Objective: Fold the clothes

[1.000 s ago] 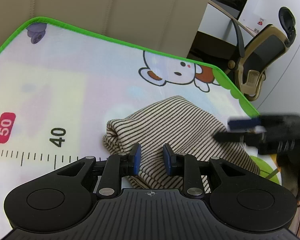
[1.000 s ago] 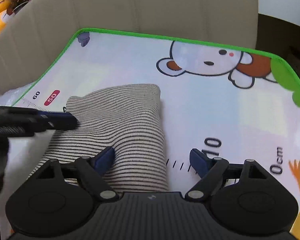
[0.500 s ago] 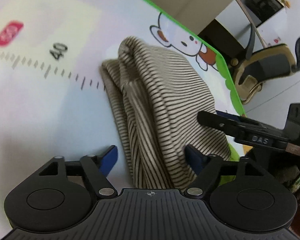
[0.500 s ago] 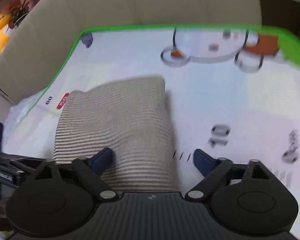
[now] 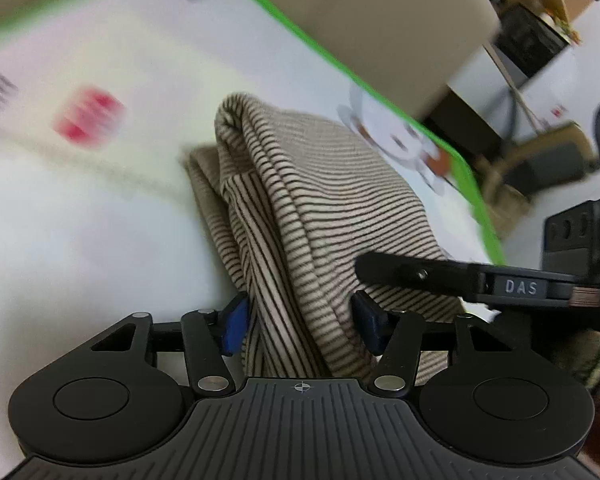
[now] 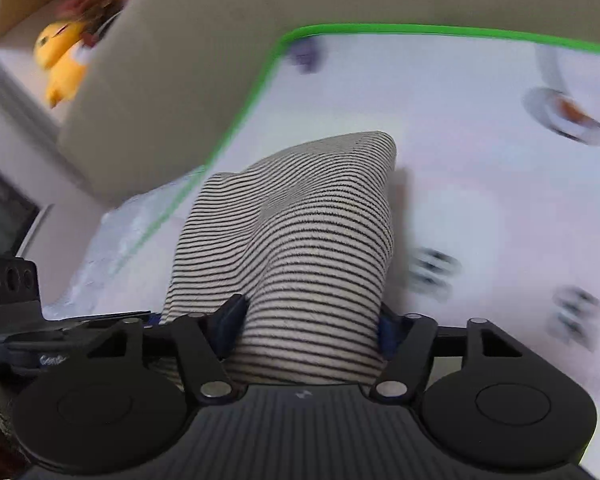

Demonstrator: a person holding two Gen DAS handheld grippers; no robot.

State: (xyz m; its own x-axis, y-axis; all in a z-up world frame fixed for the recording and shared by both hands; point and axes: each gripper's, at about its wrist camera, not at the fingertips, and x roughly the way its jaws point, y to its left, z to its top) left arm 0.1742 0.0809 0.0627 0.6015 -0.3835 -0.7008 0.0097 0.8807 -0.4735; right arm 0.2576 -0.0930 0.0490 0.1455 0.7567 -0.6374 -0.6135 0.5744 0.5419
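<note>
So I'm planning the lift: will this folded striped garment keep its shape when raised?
Probably not: the striped garment already bulges and drapes between the left gripper fingers, so it looks floppy. Its layers gape at the far end, so they may slide apart. The right gripper also pinches it, which should help.

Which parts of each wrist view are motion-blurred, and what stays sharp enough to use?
Left wrist view: the mat's printed numbers and red label smear, while the striped garment and left tongs are crisp. Right wrist view: the mat's markings and the yellow toy streak; the garment between the right tongs stays sharp.
</note>
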